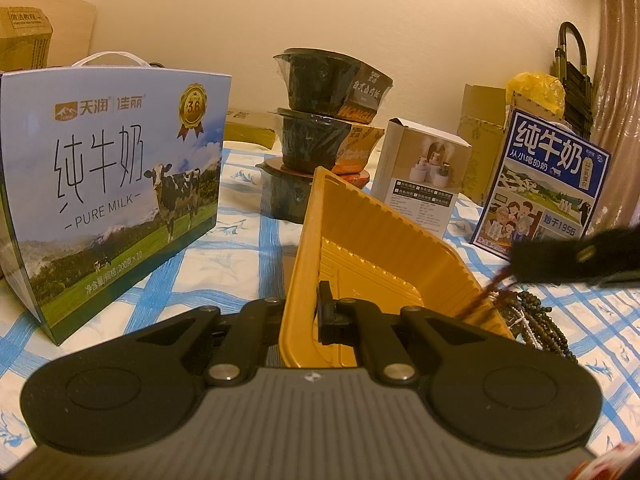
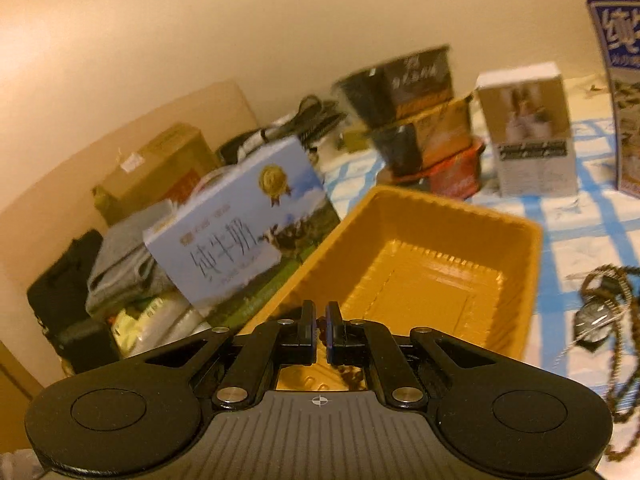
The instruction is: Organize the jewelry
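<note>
My left gripper (image 1: pixel 313 312) is shut on the near rim of a yellow plastic tray (image 1: pixel 360 232) and holds it tilted up on edge. One finger is hidden behind the tray's wall. In the right wrist view the same tray (image 2: pixel 420 264) lies empty just ahead of my right gripper (image 2: pixel 320 322). That gripper is shut on a reddish-brown bead string (image 2: pixel 352 376), which hangs below the jaws. In the left wrist view the bead string (image 1: pixel 482 300) dangles beside the tray from a dark blurred shape (image 1: pixel 580 256) at the right edge.
Dark bead necklaces (image 1: pixel 536 320) lie on the blue checked cloth (image 1: pixel 256 240) right of the tray, with a wristwatch (image 2: pixel 592 320) among them. A milk carton (image 1: pixel 112 184) stands left. Stacked black bowls (image 1: pixel 320 120), a small white box (image 1: pixel 420 184) and a blue milk box (image 1: pixel 544 184) stand behind.
</note>
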Demonstrator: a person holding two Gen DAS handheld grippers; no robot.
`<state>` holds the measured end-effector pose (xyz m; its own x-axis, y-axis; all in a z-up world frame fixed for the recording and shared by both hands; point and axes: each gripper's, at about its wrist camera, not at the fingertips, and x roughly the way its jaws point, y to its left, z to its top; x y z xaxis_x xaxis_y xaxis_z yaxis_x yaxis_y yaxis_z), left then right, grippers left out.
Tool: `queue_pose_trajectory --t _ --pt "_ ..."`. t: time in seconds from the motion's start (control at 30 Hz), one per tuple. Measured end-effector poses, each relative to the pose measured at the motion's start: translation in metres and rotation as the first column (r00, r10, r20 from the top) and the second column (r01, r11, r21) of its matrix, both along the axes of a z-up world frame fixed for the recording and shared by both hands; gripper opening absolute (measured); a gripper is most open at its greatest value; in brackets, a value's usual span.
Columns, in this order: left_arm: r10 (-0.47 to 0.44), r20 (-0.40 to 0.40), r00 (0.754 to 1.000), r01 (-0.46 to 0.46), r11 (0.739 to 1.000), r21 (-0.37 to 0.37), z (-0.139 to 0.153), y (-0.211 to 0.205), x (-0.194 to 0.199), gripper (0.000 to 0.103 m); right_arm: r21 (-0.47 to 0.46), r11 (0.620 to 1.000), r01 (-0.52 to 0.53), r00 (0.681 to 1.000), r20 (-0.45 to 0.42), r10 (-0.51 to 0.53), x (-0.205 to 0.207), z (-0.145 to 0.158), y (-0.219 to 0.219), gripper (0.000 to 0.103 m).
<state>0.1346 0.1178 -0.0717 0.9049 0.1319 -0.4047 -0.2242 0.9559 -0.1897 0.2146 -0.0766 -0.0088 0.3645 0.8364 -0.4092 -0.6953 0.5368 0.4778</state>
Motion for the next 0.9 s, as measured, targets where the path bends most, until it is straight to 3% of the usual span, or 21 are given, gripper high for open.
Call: queue_pose_trajectory --t 0.13,0.3,0.4,0.43,0.47,0.53,0.7,0.9 --pt "0.003 -0.001 1.0 -0.003 1.0 -0.004 -0.001 0.0 -0.001 0.005 -0.025 1.0 0.019 1.0 -0.005 -0.019 0.0 -0.016 0.016 0.005" --pt "0.006 -0.001 1.0 -0.006 1.0 -0.007 -0.001 0.0 -0.001 0.005 -0.032 0.997 0.074 0.997 -0.009 -0.074 -0.003 -0.021 -0.002 0.009" --pt "0.005 -0.002 1.0 -0.005 1.0 -0.007 -0.001 0.0 -0.001 0.005 -0.044 0.99 0.138 0.99 -0.018 -0.138 -0.007 -0.025 -0.027 0.02" --pt "0.005 -0.002 1.0 -0.005 1.0 -0.007 -0.001 0.0 -0.001 0.005 -0.051 0.986 0.161 0.987 -0.02 -0.162 -0.009 -0.027 -0.035 0.028" --pt "0.005 -0.002 1.0 -0.005 1.0 -0.007 -0.001 0.0 -0.001 0.005 -0.064 0.979 0.193 0.981 -0.02 -0.194 -0.012 -0.03 -0.046 0.035" --pt "0.006 -0.002 1.0 -0.006 1.0 -0.005 -0.001 0.0 -0.001 0.005 -0.088 0.964 0.25 0.967 -0.018 -0.253 -0.015 -0.035 -0.065 0.038" --pt "0.006 -0.003 1.0 -0.006 1.0 -0.001 -0.002 0.0 -0.001 0.005 -0.175 0.914 0.366 0.925 -0.038 -0.377 -0.016 -0.058 -0.111 0.038" --pt "0.005 -0.006 1.0 -0.005 1.0 0.007 -0.002 0.001 -0.001 0.005 -0.308 0.85 0.427 0.9 0.055 -0.432 -0.005 -0.071 -0.134 0.038"
